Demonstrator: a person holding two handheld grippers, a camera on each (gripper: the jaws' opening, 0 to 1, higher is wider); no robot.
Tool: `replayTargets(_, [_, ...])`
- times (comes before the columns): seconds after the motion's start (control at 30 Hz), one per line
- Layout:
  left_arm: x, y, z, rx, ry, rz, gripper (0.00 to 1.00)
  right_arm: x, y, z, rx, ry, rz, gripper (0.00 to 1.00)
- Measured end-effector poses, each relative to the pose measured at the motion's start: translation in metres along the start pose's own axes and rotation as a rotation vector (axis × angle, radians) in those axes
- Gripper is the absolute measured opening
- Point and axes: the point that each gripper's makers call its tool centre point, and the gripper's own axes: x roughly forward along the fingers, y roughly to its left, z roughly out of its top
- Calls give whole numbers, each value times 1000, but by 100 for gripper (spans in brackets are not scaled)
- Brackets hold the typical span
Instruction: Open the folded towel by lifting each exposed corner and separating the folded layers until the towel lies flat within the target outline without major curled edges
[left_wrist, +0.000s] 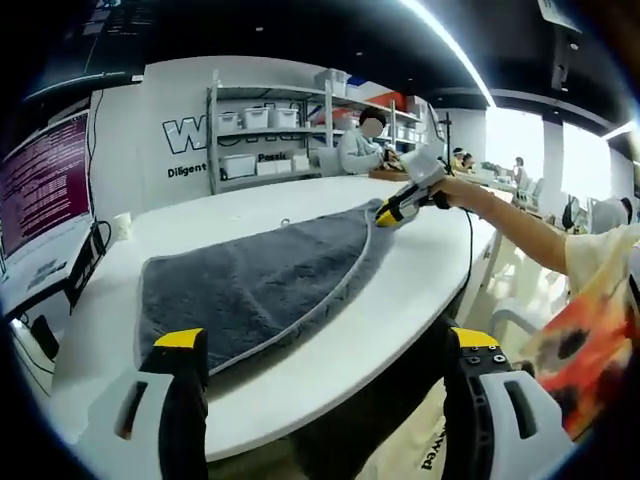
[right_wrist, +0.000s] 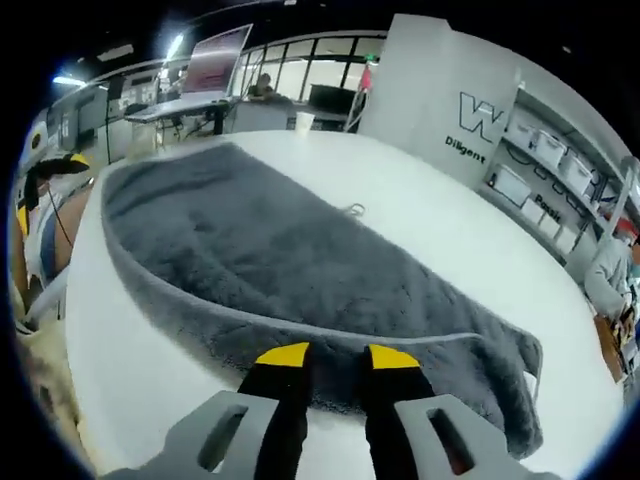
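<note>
step: we spread the grey towel (left_wrist: 255, 285) | right gripper (right_wrist: 335, 356) nearly closed pinching its hem | left gripper (left_wrist: 330, 345) wide open, empty, at near edge | next: pull hem flat on white table (right_wrist: 420, 210)

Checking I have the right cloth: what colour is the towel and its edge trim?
Dark grey towel with a lighter grey trim; clearest in the right gripper view.

Left gripper (left_wrist: 330, 350): jaws spread wide apart, yellow tips level, nothing between them. Right gripper (right_wrist: 337, 357): jaws nearly together, yellow tips side by side with a narrow gap. From the left gripper view it is held by a hand (left_wrist: 450, 190) on an outstretched bare forearm (left_wrist: 515, 228).
</note>
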Motion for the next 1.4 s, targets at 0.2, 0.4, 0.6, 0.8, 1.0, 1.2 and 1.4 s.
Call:
replayTargets(0.2, [-4, 5, 1, -9, -9, 18, 96, 0, 2, -7, 28, -20, 8, 0])
replayTargets(0.4, [-5, 7, 2, -16, -17, 25, 95, -6, 7, -8, 17, -47, -17, 0])
replayTargets(0.6, [-3, 2, 2, -8, -10, 7, 95, -18, 10, -10, 10, -96, -64, 0])
replayTargets(0.8, [-6, 3, 3, -6, -14, 10, 95, -37, 16, -12, 6, -145, -108, 0])
replayTargets(1.0, [-7, 4, 3, -7, -14, 14, 95, -53, 23, -13, 16, -186, -128, 0])
replayTargets(1.2, [-5, -1, 4, 0, -8, 2, 95, -67, 33, -21, -38, -193, -180, 0])
replayTargets(1.4, [-5, -2, 2, 4, -2, -4, 95, -73, 44, -33, -63, -177, -181, 0])
